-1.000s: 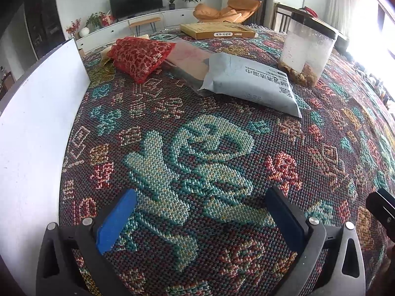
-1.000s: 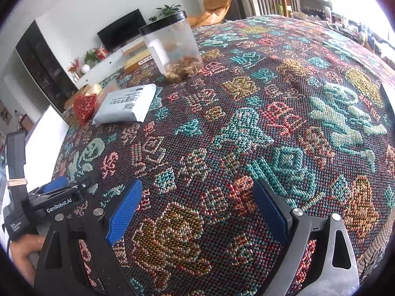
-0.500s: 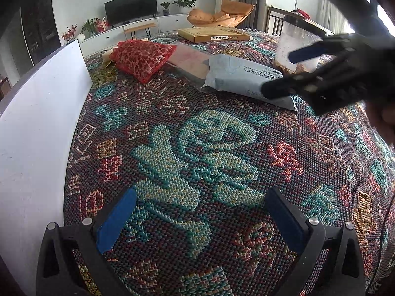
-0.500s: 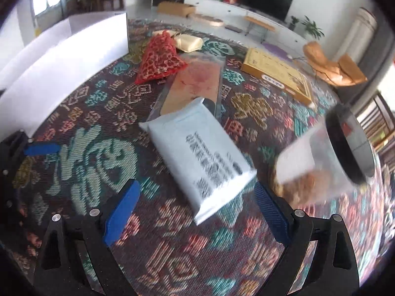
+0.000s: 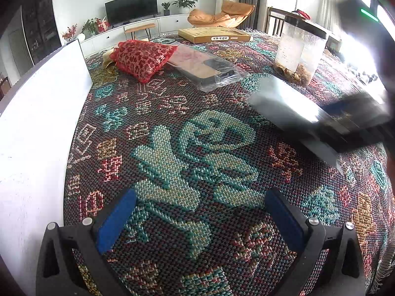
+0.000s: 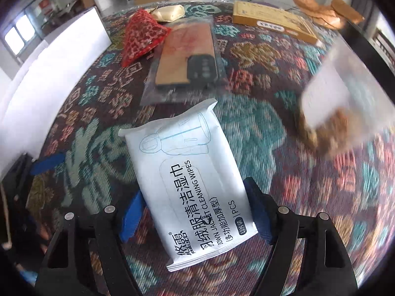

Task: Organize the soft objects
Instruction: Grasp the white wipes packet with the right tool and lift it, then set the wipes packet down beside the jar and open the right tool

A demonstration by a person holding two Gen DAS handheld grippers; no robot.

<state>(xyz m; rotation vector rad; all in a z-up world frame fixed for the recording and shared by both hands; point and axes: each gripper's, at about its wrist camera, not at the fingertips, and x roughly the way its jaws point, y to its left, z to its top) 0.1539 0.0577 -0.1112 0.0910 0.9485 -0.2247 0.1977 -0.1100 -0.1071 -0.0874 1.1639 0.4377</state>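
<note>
— What's hard to make out from where you sit?

— In my left view the right gripper [image 5: 345, 123] is a dark smear, and the pack of wipes [image 6: 190, 180] in it shows only as a grey blur. The clear jar [image 6: 345, 98] is blurred in my right view, its top cut off by the frame. A pale cloth [image 6: 167, 13] is half hidden behind the red mesh bag [image 6: 142, 34].

— Is the pack held?

— Yes. Its jaws have just been closing, and the blue pads [image 6: 130, 219] now pinch the pack at both long edges, over the patterned tablecloth [image 5: 197, 153]. The near corner of the pack hangs below the fingers.

— And your left gripper [image 5: 197, 219]?

— Spread wide, nothing between the pads, low over the cloth beside the white board [image 5: 37, 123].

— Count things for me.

— One pack of wipes, one red mesh bag, one plastic-wrapped flat item [image 6: 187, 56], one jar, one flat yellow box [image 6: 271, 19], one white board.
</note>
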